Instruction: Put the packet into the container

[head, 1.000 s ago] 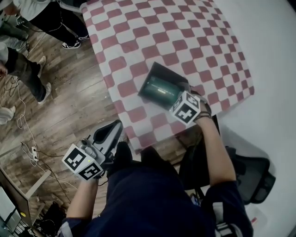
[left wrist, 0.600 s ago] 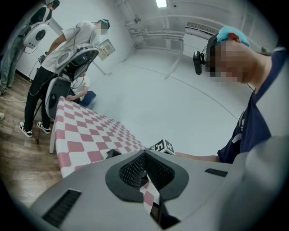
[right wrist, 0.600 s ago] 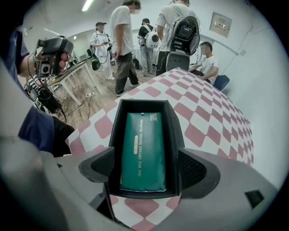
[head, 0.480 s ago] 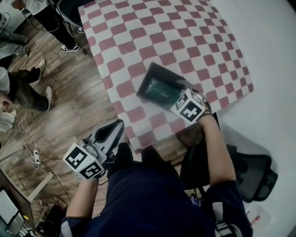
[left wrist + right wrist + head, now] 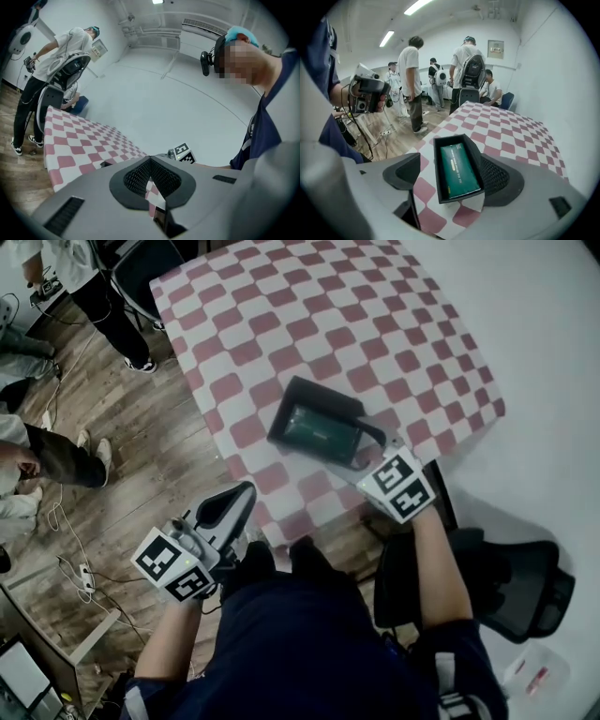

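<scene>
A black container [image 5: 302, 399] stands on the red-and-white checked table [image 5: 309, 315] near its front edge. The green packet [image 5: 315, 430] lies flat inside it, seen close up as the green packet [image 5: 458, 169] within the container's black wall [image 5: 437, 164]. My right gripper [image 5: 364, 450] is open just in front of the container, its jaws wide apart to either side of the near end [image 5: 449, 180]; it holds nothing. My left gripper [image 5: 234, 502] hangs off the table over the wooden floor, shut and empty [image 5: 150, 176].
Several people stand on the wooden floor [image 5: 141, 446] to the left, with cables and a power strip [image 5: 82, 573] lying there. A black office chair [image 5: 511, 587] sits at the lower right. More people and a chair [image 5: 471, 75] crowd beyond the table's far end.
My right gripper has drawn back from over the container toward the table's front edge, leaving the packet lying in the container. The left gripper has barely moved.
</scene>
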Motion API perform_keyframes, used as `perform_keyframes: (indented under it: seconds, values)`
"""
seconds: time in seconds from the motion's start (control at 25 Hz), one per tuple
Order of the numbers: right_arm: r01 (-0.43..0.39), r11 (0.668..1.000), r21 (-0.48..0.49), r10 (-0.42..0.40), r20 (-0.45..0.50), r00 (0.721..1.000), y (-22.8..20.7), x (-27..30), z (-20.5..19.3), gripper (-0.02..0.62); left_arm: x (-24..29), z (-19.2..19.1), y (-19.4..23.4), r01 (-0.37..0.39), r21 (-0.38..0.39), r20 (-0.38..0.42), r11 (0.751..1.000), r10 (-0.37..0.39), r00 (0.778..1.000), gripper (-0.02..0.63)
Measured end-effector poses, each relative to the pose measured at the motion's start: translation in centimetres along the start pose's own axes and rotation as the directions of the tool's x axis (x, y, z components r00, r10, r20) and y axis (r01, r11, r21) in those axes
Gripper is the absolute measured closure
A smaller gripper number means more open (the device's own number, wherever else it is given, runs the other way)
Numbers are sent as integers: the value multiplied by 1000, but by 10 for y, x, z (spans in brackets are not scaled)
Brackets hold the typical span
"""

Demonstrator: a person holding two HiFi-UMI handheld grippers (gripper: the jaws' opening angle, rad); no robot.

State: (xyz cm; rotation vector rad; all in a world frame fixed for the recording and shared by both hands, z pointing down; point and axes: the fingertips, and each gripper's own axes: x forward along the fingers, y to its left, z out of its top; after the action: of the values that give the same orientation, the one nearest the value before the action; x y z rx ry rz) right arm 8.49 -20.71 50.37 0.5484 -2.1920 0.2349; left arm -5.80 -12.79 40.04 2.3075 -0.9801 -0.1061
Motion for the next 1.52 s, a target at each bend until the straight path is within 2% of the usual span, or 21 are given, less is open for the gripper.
perform_keyframes:
  seconds: [0.16, 0.24, 0.32, 0.48, 0.84, 0.96, 1.08, 1.28, 1.52]
  values:
    - [-1, 998, 70, -7, 114, 993, 12, -31, 13, 191, 5, 7, -16, 26, 36, -3, 999, -26, 1000, 581]
    - [15, 994, 110, -35, 184, 982, 12, -48, 21, 249, 6, 11, -23, 41, 56, -3, 998, -40, 999, 581]
    - [18, 987, 158, -60, 260, 964, 13, -65, 28, 360, 7, 14, -31, 52, 71, -2, 996, -52, 999, 581]
    - [8, 974, 228, -89, 349, 933, 19, -96, 33, 389, 5, 21, -44, 76, 93, -2, 993, -77, 997, 581]
    - [-21, 926, 378, -183, 497, 848, 28, -152, 41, 545, -3, 32, -64, 117, 135, 5, 984, -119, 993, 581]
    - [-45, 908, 417, -207, 540, 816, 32, -166, 45, 568, -7, 35, -68, 127, 144, 6, 981, -129, 992, 581]
    - [-68, 896, 440, -216, 564, 797, 37, -172, 47, 578, -10, 38, -70, 134, 153, 7, 979, -137, 991, 581]
    - [-104, 882, 459, -210, 582, 786, 51, -171, 45, 580, -15, 38, -70, 145, 154, 4, 977, -147, 989, 581]
    - [-105, 884, 456, -206, 580, 788, 64, -167, 47, 580, -13, 40, -71, 163, 157, -2, 974, -165, 986, 581]
